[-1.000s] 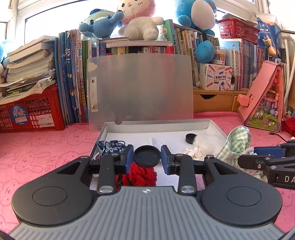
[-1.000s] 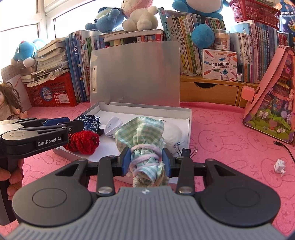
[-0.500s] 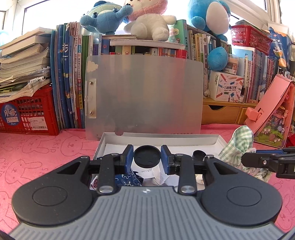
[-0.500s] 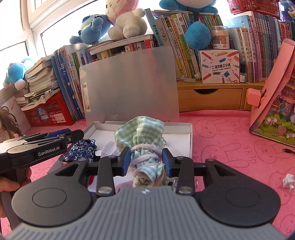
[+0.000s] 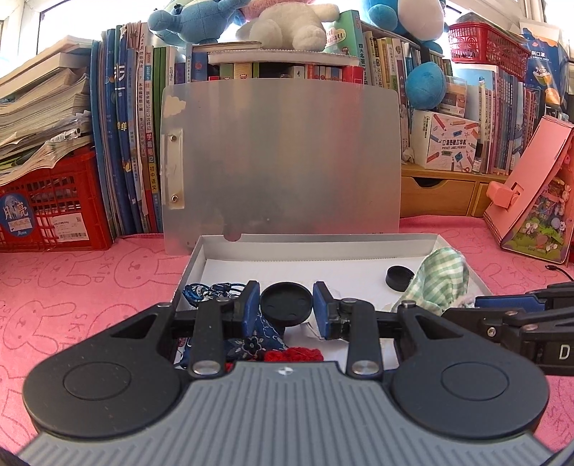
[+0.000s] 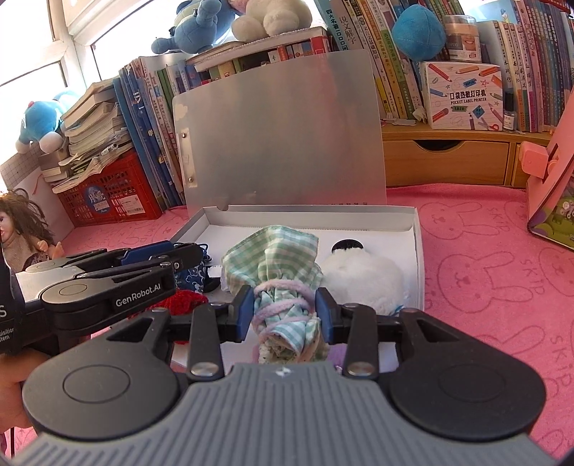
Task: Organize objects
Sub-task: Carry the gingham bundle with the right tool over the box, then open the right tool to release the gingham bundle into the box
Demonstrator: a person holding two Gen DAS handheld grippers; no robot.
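Left gripper grips black disc, lowered back over box; right gripper clamps checked pouch, now above box — drop-off imminent.

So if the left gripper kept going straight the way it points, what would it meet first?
Probably the box's upright silver lid; the left gripper, shut on a black disc, points across the open box. Depth is uncertain.

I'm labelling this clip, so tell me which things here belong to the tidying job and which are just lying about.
Part of the job:
- white box, lid open
- black round cap, in the left gripper
- checked cloth bundle, in the right gripper
- blue patterned pouch, red knitted piece, white fluffy ball and second black cap in the box

Lying about:
- books
- plush toys
- red crate
- doll
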